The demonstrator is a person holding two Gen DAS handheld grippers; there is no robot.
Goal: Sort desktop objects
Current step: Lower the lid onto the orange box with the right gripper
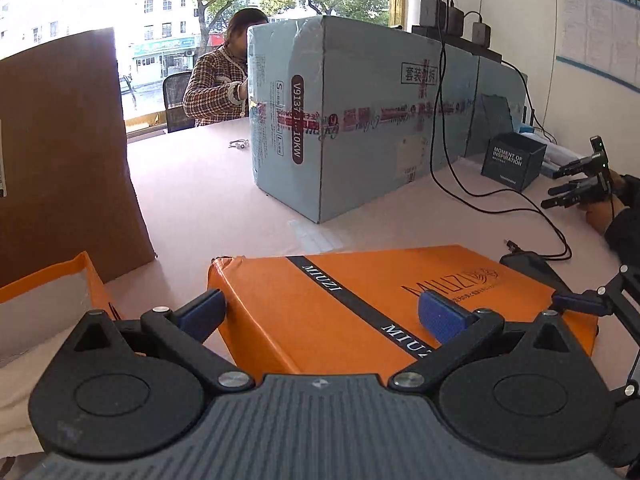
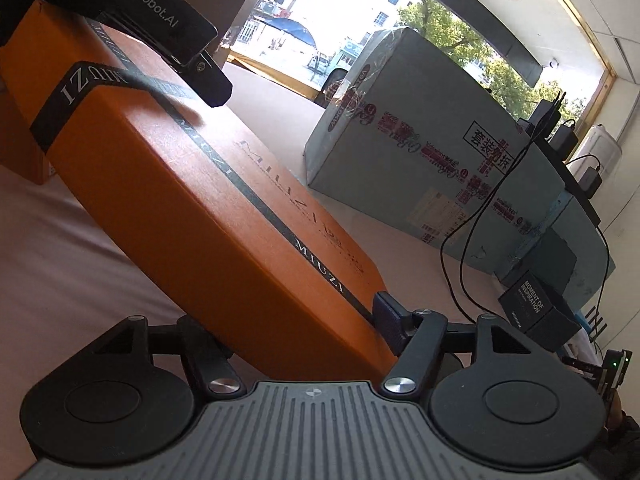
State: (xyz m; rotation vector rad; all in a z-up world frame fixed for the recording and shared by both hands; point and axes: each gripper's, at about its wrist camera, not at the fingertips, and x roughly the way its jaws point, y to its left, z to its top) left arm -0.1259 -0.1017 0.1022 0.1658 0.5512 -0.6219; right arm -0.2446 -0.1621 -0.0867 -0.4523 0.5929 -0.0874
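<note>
Left gripper (image 1: 320,312): your jaws stand wide and straddle the near corner of the orange box (image 1: 384,300); one blue pad (image 1: 440,316) lies on the lid, the other sits at the side wall. Whether they press is unclear, so you have a partial hold at best.
Right gripper (image 2: 308,328): here the jaws bracket the short end of the orange box (image 2: 192,184), one pad at the top edge, the other hidden under it. It looks like a pinch across the thickness, though the contact is not fully shown.
Why held so: a long, flat box is likely to twist from one end; taking both ends keeps it level, I judge.
Box position: it runs ahead of your right jaws toward the left gripper (image 2: 176,28), and seems tilted, possibly raised off the pink tabletop (image 1: 200,192).
Beyond the left jaws: large blue carton (image 1: 360,120), well apart.
Right of the left jaws: black cable (image 1: 460,184), small dark box (image 1: 512,160), and a dark device (image 1: 532,268) just beside the box's far corner.
Left of the left jaws: open orange tray (image 1: 52,292) and brown cardboard (image 1: 64,152).
In the way: the cable and dark device could snag if you swing that end rightward.
</note>
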